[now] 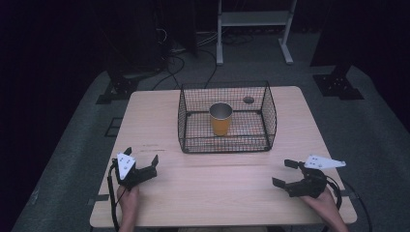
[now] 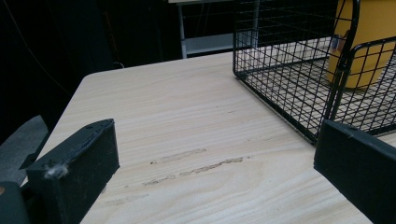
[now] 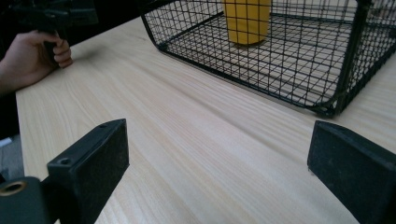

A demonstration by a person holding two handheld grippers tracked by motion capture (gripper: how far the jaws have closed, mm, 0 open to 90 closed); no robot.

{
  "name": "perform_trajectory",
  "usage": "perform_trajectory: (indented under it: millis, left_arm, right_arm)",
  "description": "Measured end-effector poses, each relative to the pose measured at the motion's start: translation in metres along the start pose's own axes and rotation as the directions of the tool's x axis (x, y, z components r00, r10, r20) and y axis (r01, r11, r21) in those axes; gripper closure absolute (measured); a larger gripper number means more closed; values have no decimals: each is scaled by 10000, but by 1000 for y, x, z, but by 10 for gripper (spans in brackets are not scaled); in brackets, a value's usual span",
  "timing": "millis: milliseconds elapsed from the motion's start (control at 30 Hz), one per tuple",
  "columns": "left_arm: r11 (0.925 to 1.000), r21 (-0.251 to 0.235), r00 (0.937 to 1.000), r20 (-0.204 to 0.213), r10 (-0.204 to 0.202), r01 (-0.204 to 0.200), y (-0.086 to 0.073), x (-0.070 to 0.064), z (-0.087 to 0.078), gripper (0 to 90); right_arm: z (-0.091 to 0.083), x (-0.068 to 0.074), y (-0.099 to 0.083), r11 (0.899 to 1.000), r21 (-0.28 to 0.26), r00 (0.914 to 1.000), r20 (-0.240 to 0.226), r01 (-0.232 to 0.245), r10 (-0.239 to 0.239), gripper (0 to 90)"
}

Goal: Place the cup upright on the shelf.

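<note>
One yellow cup [image 1: 221, 119] stands upright inside the black wire basket [image 1: 189, 115], well ahead of both pairs of jaws and untouched by either. Its metal-lined mouth faces up and it sits toward the middle of the basket floor, with mesh on all sides. From the left gripper view the cup [image 2: 369, 42] lies forward and to the right of the jaws, behind the basket's near corner [image 2: 343, 79]; from the right gripper view it [image 3: 246, 21] is forward and roughly between the jaws, beyond the basket wall [image 3: 261, 79].

Outward from there, the left gripper [image 1: 141, 166] rests low over the desk [image 1: 217, 188] with its jaws wide apart and nothing between them. The right gripper [image 1: 286, 173] is likewise spread and empty, held just above the bare desk.

Judging by this, the work on the cup has hardly begun: no reach into the basket, no grip taken. Everything is left to do — approaching over the rim, closing on the cup, and lifting it clear.
</note>
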State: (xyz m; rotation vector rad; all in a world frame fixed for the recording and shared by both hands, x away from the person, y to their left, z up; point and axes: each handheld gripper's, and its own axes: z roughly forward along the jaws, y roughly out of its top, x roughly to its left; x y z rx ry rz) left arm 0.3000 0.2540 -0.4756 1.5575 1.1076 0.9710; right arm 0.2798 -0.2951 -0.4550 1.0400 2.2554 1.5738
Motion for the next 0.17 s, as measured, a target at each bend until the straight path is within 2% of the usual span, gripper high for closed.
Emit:
perform_trajectory:
  millis: [167]
  left_arm:
    - [10000,6,10000,4,21,-21,0,0,0,0]
  right_arm:
    - [-7,-2,-10,9992,-312,9992,313,-233,242,48]
